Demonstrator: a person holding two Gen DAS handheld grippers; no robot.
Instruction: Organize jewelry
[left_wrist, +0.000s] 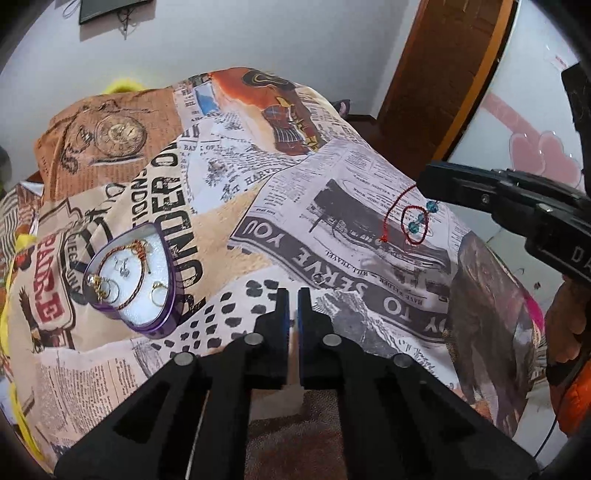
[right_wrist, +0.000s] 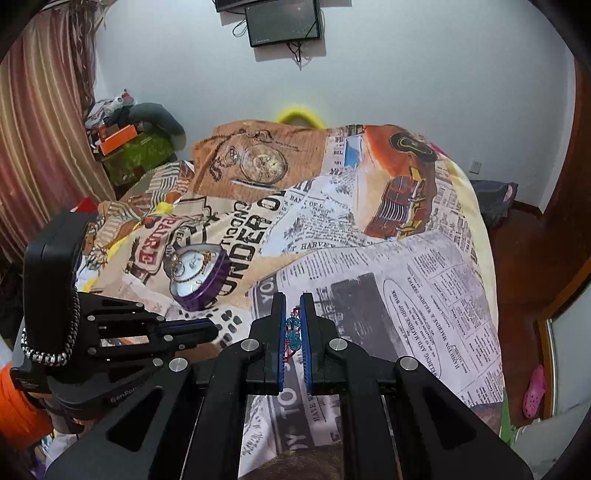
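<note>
A purple heart-shaped jewelry box (left_wrist: 135, 280) lies open on the newspaper-print bedspread (left_wrist: 332, 229), holding a red-gold cord bracelet and several rings; it also shows in the right wrist view (right_wrist: 197, 275). My right gripper (right_wrist: 293, 332) is shut on a red string bracelet with blue beads (right_wrist: 293, 332). In the left wrist view that bracelet (left_wrist: 415, 221) hangs from the right gripper's tips (left_wrist: 428, 184) just above the bedspread. My left gripper (left_wrist: 293, 295) is shut and empty, right of the box; it shows in the right wrist view (right_wrist: 207, 328).
A wooden door frame (left_wrist: 443, 92) and white panel stand to the right. A striped curtain (right_wrist: 40, 147) and piled boxes (right_wrist: 125, 147) are at the left. A screen (right_wrist: 282, 22) hangs on the far wall. A pink shoe (right_wrist: 535, 391) lies on the floor.
</note>
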